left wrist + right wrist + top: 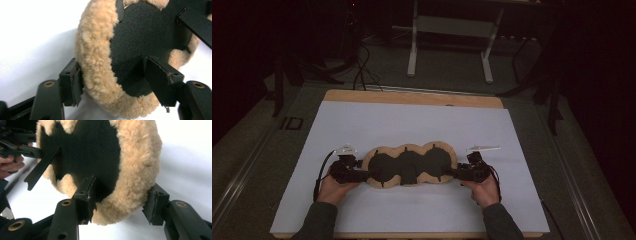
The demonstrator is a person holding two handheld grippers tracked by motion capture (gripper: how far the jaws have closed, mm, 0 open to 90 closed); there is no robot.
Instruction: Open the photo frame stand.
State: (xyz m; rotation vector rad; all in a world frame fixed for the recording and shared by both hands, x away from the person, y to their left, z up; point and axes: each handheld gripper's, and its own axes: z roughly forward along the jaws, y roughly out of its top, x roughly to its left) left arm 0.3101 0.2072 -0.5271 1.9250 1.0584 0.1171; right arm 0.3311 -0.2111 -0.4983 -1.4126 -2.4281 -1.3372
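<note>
Dim room, dark floor, white metal frame legs standing well beyond the table's far edge. Wooden table covered almost wholly by a white sheet.

Near the front centre of the sheet lies a long three-lobed pad: tan fleece border around a black textured face, with short black straps projecting from it. It lies flat, long axis running left to right.

Left gripper, held in the person's left hand, meets the pad's left end. In the left gripper view its jaws are spread around the rim of the end lobe: one pad sits against the outer fleece edge, the other over the black face. Whether they press the fleece firmly, cannot tell; they straddle it with the rim between them.

Right gripper, in the right hand, meets the pad's right end. In the right gripper view the jaws likewise straddle the fleece rim, one on the black face, one outside the fleece edge, set wide.

Two small pale objects on the sheet: one just beyond the left gripper, one elongated just beyond the right gripper. Too small to identify.

Dark sleeves enter from the bottom edge.
</note>
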